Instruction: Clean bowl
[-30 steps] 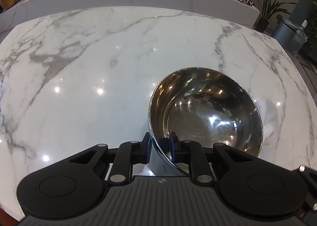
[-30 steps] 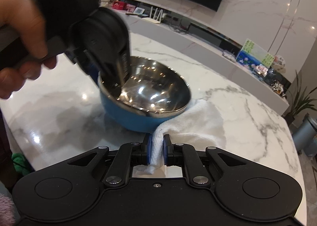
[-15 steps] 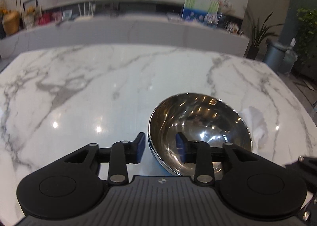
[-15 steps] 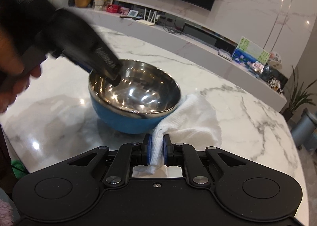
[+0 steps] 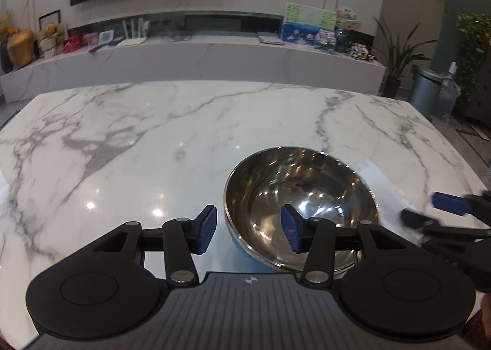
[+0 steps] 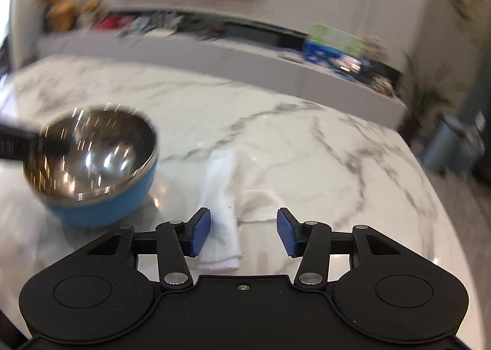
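Round steel bowl with blue outer shell (image 5: 302, 202), upright on white marble table (image 5: 138, 135).
Left gripper (image 5: 248, 228) gapes astride its near rim; right gripper (image 6: 243, 232) gapes over white cloth (image 6: 225, 196), both holding nothing.

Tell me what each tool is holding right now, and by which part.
Nothing. Left tool is open, straddling the steel bowl's rim; right tool is open above the white cloth.

A glossy white marble tabletop (image 5: 153, 141) with grey veins carries two things. A steel bowl (image 5: 302, 205) with a blue outside stands near the near edge; a crumpled white cloth (image 6: 228, 193) lies just beside it, toward the right edge.
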Demonstrator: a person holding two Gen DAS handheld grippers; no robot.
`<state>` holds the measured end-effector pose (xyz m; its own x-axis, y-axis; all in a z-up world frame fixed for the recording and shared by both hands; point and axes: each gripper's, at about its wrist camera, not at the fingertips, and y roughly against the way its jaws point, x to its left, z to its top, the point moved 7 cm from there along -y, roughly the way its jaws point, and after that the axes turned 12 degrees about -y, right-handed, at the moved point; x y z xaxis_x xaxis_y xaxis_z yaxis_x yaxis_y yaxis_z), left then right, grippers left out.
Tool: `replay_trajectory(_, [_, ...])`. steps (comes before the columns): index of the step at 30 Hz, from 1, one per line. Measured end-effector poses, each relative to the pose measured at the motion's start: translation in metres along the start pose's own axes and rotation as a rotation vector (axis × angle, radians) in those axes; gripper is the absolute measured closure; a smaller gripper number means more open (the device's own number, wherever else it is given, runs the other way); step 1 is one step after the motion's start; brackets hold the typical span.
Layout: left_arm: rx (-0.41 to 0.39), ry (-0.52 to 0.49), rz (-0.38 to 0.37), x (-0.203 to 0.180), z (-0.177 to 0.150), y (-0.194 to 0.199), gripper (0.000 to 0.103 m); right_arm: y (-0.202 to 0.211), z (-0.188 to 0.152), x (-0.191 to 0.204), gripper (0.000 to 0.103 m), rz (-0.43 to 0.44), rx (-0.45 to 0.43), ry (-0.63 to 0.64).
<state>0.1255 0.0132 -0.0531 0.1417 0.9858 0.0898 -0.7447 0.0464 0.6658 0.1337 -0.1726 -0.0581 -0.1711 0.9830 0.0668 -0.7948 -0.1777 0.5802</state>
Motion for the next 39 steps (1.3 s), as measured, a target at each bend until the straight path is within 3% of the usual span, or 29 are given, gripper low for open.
replay_trajectory(2, [0.000, 0.002, 0.006, 0.000, -0.002, 0.000, 0.058, 0.012, -0.001, 0.004, 0.062, 0.012, -0.046, -0.061])
replay_trajectory(5, [0.004, -0.007, -0.003, -0.002, -0.003, 0.001, 0.058, 0.032, -0.005, 0.024, 0.073, 0.048, -0.134, -0.042])
replay_trajectory(7, [0.002, -0.008, -0.004, -0.002, -0.004, 0.002, 0.058, 0.039, -0.005, 0.037, 0.073, 0.091, -0.164, -0.010])
replay_trajectory(14, [-0.003, -0.002, -0.003, 0.000, -0.004, 0.006, 0.058, 0.023, -0.017, 0.044, 0.080, 0.098, -0.063, 0.008])
replay_trajectory(16, [-0.003, 0.000, -0.008, -0.001, -0.004, 0.006, 0.058, 0.027, -0.019, 0.044, 0.080, 0.084, -0.068, 0.009])
replay_trajectory(22, [0.000, -0.006, -0.020, -0.004, -0.003, 0.005, 0.058, 0.015, -0.013, 0.019, 0.076, 0.070, -0.020, -0.228])
replay_trajectory(25, [0.003, -0.008, -0.025, -0.004, -0.003, 0.005, 0.058, 0.006, -0.016, 0.014, 0.061, 0.061, 0.007, -0.286])
replay_trajectory(33, [0.019, -0.003, -0.025, -0.003, -0.006, 0.004, 0.058, -0.022, -0.025, 0.016, 0.060, 0.056, 0.095, -0.326])
replay_trajectory(39, [0.043, 0.004, -0.034, -0.003, -0.008, 0.000, 0.058, -0.024, -0.031, 0.028, 0.060, 0.051, 0.097, -0.271])
